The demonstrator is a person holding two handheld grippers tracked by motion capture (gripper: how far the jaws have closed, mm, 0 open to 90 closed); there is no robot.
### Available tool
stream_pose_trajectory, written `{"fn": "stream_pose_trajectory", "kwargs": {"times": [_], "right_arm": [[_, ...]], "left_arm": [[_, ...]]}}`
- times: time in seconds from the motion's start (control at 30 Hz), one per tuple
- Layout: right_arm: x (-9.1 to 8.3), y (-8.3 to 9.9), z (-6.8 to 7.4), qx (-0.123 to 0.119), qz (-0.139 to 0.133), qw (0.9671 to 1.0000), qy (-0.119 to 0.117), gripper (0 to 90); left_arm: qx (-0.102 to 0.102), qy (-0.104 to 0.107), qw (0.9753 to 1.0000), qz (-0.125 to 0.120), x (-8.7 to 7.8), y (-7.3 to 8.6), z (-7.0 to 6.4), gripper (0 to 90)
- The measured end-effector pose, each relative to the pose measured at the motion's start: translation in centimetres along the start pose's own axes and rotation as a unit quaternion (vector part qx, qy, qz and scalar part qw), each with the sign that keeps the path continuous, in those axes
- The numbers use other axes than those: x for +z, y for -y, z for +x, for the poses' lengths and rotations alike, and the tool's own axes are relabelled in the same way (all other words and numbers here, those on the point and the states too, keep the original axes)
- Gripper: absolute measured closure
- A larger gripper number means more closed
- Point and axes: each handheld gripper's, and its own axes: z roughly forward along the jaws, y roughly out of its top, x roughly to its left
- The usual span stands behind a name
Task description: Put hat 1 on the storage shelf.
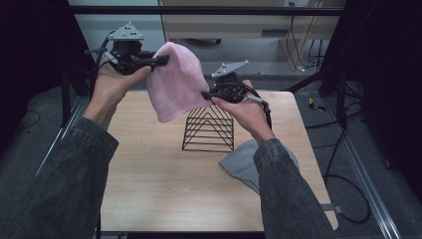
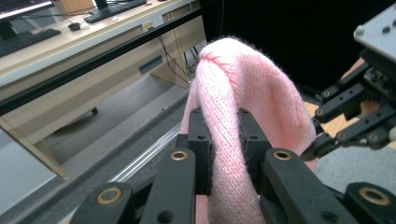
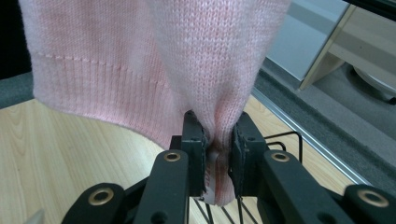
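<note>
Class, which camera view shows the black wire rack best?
The high view: the black wire rack stands whole on the wooden table, below the pink knit hat. The right gripper view catches a few of its wires behind the jaws; the left gripper view adds nothing.

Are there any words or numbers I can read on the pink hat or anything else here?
None can be read.
Pink hat: plain knit, no label showing.
Grey hat: no writing showing.
Black wire rack: no sign on it.
Small yellow sticker on the desk edge: too small and blurred to read.
</note>
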Motion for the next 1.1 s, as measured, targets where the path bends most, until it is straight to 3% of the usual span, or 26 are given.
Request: {"fn": "stream_pose_trajectory", "kwargs": {"times": [0.17, 0.5, 0.77, 1.1], "right_arm": [[0.5, 0.8, -0.4, 0.003, 0.004, 1.0, 0.001, 78.0], [1.0, 3.3, -1.7, 0.021, 0.012, 0.9997, 0.011, 77.5], [0.5, 4.0, -1.9, 0.023, 0.012, 0.9996, 0.008, 77.7], [-0.6, 4.8, -2.5, 0.042, -0.01, 0.9991, 0.004, 78.2]], "left_arm": [[0.012, 0.005, 0.9999, 0.011, 1.5, 0.1, -0.2, 78.5], [0.004, 0.017, 0.9997, 0.015, 4.2, 1.2, 0.0, 78.0], [-0.002, 0.022, 0.9997, 0.011, 5.0, 1.3, -0.4, 76.9], [-0.006, 0.023, 0.9997, -0.004, 5.4, 0.6, -1.0, 76.9]]}}
